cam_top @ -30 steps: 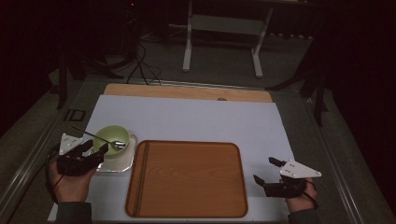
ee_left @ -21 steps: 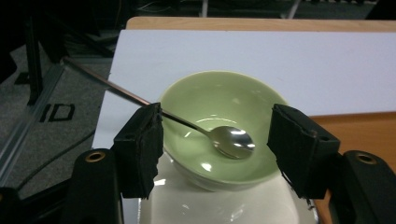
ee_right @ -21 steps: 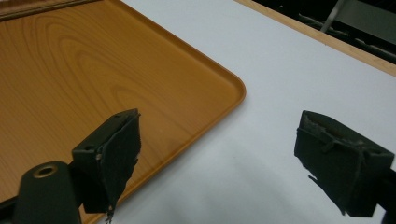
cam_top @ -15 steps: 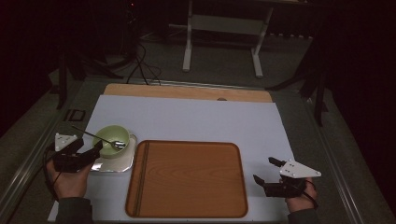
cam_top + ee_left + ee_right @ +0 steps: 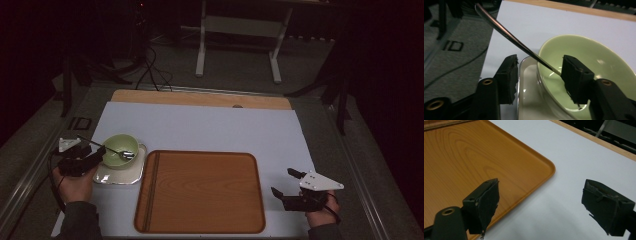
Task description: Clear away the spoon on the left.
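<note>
A pale green bowl (image 5: 121, 149) (image 5: 584, 57) stands on a small square glass plate (image 5: 120, 175) (image 5: 529, 100) at the table's left. A metal spoon (image 5: 107, 148) (image 5: 506, 32) lies in the bowl, its handle slanting up over the rim to the left. My left gripper (image 5: 100, 152) (image 5: 539, 66) straddles the bowl's near rim, one jaw outside and one inside. The spoon handle runs between them. Its jaws have just been closing, but the pads stand off the rim. My right gripper (image 5: 282, 181) (image 5: 541, 192) rests open and empty by the tray's right corner.
A wooden tray (image 5: 200, 192) (image 5: 474, 157) lies bare in the middle of the white table sheet (image 5: 210, 130). A wooden strip (image 5: 200, 98) borders the far edge. Cables and a stand's legs lie on the floor beyond.
My left gripper has shifted a little to the left and lower at the bowl's rim, and its jaws opened wider and then narrowed. The right gripper has kept still.
</note>
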`<state>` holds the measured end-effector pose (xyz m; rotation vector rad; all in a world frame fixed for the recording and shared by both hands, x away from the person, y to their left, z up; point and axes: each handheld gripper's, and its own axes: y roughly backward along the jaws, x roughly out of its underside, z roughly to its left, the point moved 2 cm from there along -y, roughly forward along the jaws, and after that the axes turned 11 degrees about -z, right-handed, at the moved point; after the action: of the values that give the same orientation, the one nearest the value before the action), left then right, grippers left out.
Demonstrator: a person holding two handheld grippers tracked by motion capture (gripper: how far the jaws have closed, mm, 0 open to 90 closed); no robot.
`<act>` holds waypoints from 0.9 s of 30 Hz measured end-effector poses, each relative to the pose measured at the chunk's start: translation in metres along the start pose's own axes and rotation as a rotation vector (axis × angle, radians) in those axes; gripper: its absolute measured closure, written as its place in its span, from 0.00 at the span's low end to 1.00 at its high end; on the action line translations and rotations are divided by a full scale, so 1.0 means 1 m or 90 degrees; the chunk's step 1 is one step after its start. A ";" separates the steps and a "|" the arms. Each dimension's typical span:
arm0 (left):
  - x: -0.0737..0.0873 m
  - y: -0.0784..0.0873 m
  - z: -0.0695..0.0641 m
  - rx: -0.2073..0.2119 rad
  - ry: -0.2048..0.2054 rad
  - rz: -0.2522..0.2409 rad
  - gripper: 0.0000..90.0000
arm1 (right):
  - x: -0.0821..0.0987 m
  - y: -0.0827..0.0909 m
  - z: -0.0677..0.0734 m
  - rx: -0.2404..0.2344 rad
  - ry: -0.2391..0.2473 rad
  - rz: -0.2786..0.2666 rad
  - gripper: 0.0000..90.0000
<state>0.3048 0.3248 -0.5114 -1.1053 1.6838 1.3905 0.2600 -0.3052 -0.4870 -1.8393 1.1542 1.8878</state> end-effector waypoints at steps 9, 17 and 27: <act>0.001 -0.015 0.008 0.006 0.039 0.003 0.60 | 0.001 0.002 -0.001 0.002 -0.004 -0.001 0.16; 0.001 -0.015 0.008 0.020 0.044 -0.004 0.69 | 0.001 0.002 0.000 0.002 -0.003 -0.001 0.16; 0.003 -0.021 0.004 0.021 0.026 -0.006 0.70 | 0.001 0.001 0.000 0.002 -0.002 0.001 0.16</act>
<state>0.3227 0.3266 -0.5228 -1.1286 1.7224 1.3390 0.2593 -0.3068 -0.4875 -1.8337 1.1571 1.8880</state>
